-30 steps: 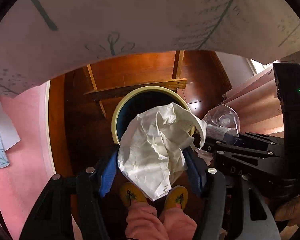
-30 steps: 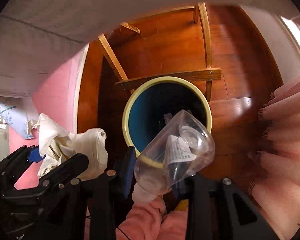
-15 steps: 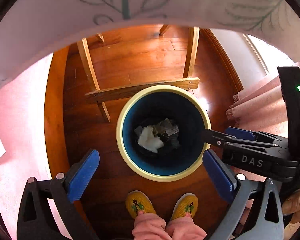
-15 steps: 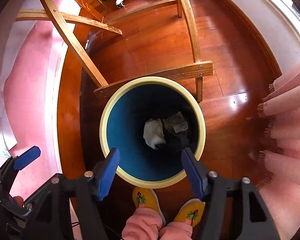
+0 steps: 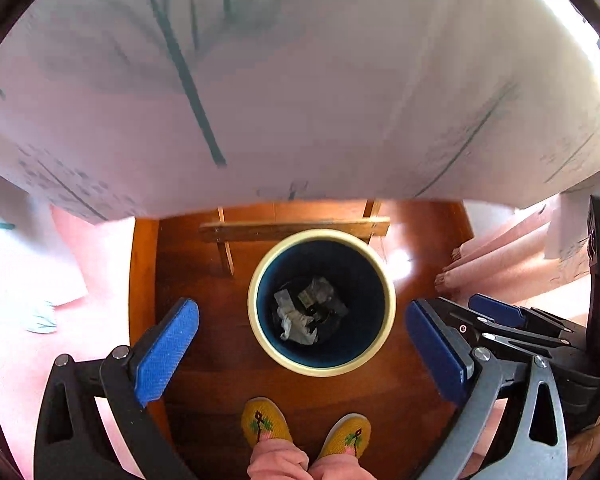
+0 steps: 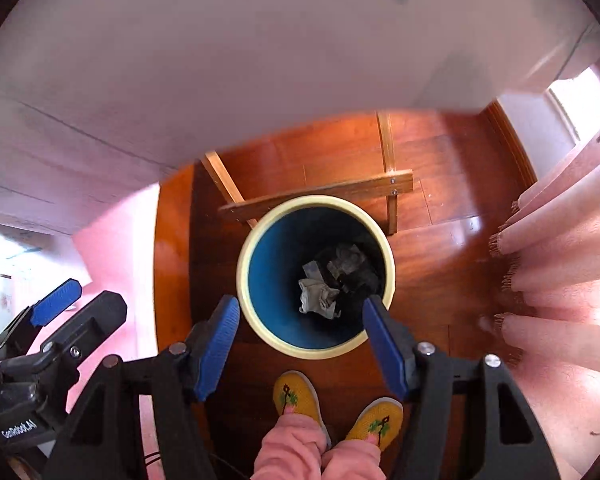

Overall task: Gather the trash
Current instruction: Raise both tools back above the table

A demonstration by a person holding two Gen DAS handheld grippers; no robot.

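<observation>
Glossy reddish-brown plank floor [image 5: 204, 340], with round bin [image 5: 384, 280] standing on it: cream rim, smooth deep-blue inner wall, tapering to dark bottom. Down inside, crumpled white paper [image 5: 296, 326] lying at about 7 o'clock of the bottom, beside creased clear plastic with printed label [image 5: 318, 290] at about 12. Pale wooden frame [image 5: 292, 230] crossing behind the rim at 12 o'clock; soft white printed cloth [image 5: 300, 80] hanging over the top of both views.

Left gripper [image 5: 300, 354] spread wide, ribbed blue pads [image 5: 166, 350] flanking the bin from above, well clear of it, nothing between. Right gripper [image 6: 300, 346] parted too, empty, rim showing in the gap; trash at roughly 12 o'clock from its tips, far below. Yellow knitted slippers [image 6: 296, 396] at 6 o'clock of the bin.
</observation>
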